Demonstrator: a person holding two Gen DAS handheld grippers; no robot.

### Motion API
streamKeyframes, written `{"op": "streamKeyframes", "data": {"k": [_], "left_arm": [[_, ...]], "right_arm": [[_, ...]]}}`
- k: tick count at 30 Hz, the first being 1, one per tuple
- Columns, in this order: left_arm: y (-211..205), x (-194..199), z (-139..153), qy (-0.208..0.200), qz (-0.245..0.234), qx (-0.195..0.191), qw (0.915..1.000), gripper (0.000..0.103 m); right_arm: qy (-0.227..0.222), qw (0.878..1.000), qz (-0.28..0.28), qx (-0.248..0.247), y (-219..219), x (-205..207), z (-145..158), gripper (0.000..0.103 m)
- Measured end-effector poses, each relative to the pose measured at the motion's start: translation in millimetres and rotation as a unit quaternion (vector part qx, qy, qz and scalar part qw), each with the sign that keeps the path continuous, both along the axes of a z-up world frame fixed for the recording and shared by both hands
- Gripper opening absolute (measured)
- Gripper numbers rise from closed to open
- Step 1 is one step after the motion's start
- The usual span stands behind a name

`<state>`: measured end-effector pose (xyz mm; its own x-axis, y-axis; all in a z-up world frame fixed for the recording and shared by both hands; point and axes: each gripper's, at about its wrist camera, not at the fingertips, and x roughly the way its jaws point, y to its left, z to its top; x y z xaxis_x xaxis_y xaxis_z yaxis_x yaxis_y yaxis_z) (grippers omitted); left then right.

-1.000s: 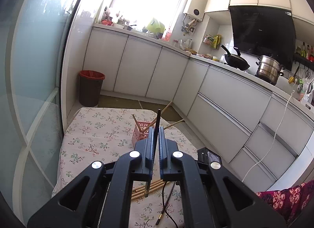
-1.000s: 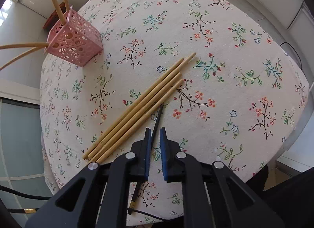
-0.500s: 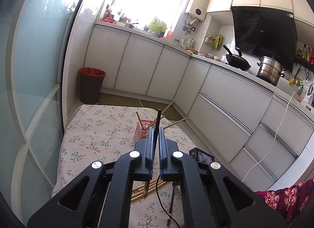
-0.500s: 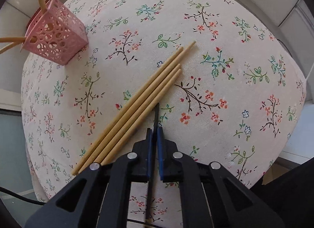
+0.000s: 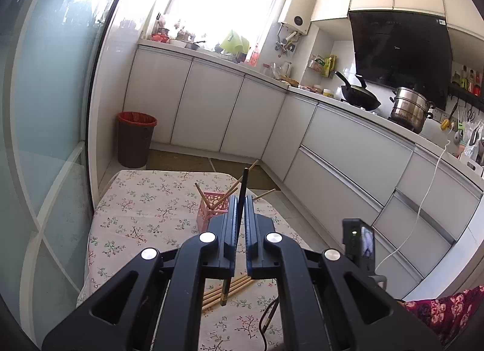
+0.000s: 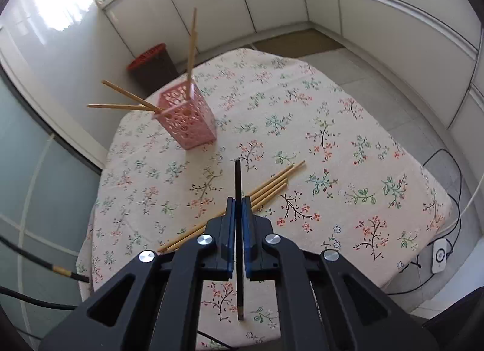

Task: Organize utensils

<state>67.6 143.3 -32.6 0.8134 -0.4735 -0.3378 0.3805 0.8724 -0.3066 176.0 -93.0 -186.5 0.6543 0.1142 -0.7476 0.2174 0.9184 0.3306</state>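
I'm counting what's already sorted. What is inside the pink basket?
Four wooden chopsticks stick out of the pink basket, two upright, two leaning. Their lower ends and the basket's bottom are hidden by its walls.

A floral cloth (image 6: 348,145) covers the table; a red-lined bin (image 5: 136,139) stands by the white cabinets (image 5: 211,109); a wok (image 5: 360,98) and a steel pot (image 5: 410,109) sit under the black hood (image 5: 399,48); a white device (image 6: 439,255) lies on the floor.

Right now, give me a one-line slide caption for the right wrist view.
Right gripper holds a thin black chopstick above four bamboo chopsticks on the floral tablecloth, near the pink perforated plastic holder.
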Motion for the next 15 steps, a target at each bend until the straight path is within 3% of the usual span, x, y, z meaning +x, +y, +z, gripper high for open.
{"op": "streamKeyframes", "data": {"k": [6, 15], "left_arm": [[-13, 3, 15, -0.001, -0.001, 0.006, 1.0, 0.004], [-38, 32, 55, -0.005, -0.008, 0.005, 0.9999, 0.004]], "right_arm": [[-0.075, 0.997, 0.016, -0.027, -11, -33, 53, 0.004], [-0.16, 0.987, -0.004, -0.035, -53, -25, 139, 0.004]]}}
